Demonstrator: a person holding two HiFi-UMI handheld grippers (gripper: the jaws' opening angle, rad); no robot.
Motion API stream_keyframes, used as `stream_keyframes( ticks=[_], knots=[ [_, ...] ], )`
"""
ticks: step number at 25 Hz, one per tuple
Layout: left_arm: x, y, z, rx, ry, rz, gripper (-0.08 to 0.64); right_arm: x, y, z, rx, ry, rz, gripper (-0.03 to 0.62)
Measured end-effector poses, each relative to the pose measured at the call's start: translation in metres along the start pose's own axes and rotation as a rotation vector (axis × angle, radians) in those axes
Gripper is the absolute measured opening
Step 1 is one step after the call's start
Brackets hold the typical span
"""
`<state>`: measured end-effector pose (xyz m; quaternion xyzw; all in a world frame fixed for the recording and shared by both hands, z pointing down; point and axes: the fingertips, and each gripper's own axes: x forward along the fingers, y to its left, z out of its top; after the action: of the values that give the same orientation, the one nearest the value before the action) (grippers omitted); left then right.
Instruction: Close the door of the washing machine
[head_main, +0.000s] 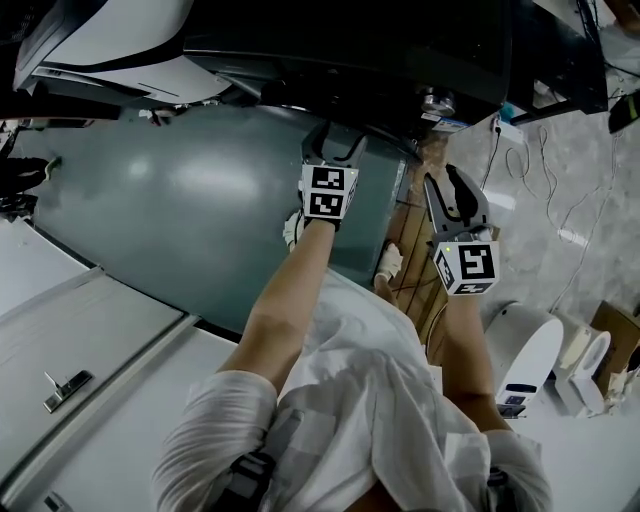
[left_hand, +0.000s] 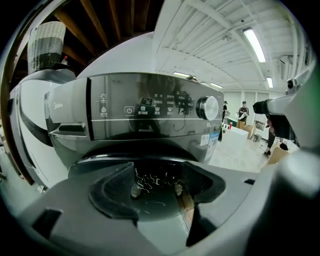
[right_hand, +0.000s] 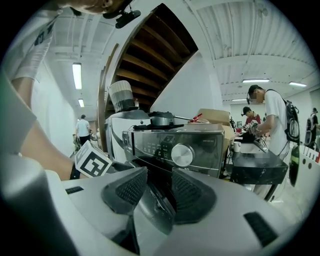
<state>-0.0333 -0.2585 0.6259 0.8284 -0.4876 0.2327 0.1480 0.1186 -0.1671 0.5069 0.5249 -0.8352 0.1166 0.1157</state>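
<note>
Washing machine door (head_main: 190, 210) stands swung open below me, a broad grey-green smooth panel reaching out from under the control panel (left_hand: 150, 107) and its dial (left_hand: 207, 107). My left claw (left_hand: 159, 185) is at the door's upper part, jaws wide apart and gripping nothing; the glossy door face shows between them, and I cannot tell whether the tips touch it. My right claw (right_hand: 152, 192) hangs just off the door's free edge, jaws partly apart and empty. I judge the door rigid, hinged and fairly heavy, with a slick face that is poor for pinching. Better to press flat near the free edge and swing it in, firm at the latch. Wooden boards (head_main: 410, 270) show beside the door, then pale floor (head_main: 590, 150) with loose cables (head_main: 553, 180). Big strip-lit hall; people (right_hand: 272, 120) working at benches beyond.
</note>
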Motion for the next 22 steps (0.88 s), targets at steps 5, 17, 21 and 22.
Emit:
stream_keyframes(
  ticks=[5, 17, 21, 22],
  knots=[
    [0.016, 0.002, 0.010, -0.019, -0.028, 0.024, 0.308, 0.011, -0.005, 0.001, -0.010, 0.006, 0.007, 0.173],
    [0.022, 0.012, 0.013, -0.054, -0.035, 0.148, 0.249, 0.048, -0.015, 0.006, -0.011, 0.020, 0.043, 0.173],
    [0.022, 0.012, 0.012, -0.056, -0.054, 0.150, 0.249, 0.055, -0.015, 0.005, -0.020, 0.026, 0.055, 0.173],
    [0.022, 0.012, 0.012, -0.057, -0.059, 0.150, 0.249, 0.056, -0.014, 0.004, -0.021, 0.028, 0.057, 0.173]
  ],
)
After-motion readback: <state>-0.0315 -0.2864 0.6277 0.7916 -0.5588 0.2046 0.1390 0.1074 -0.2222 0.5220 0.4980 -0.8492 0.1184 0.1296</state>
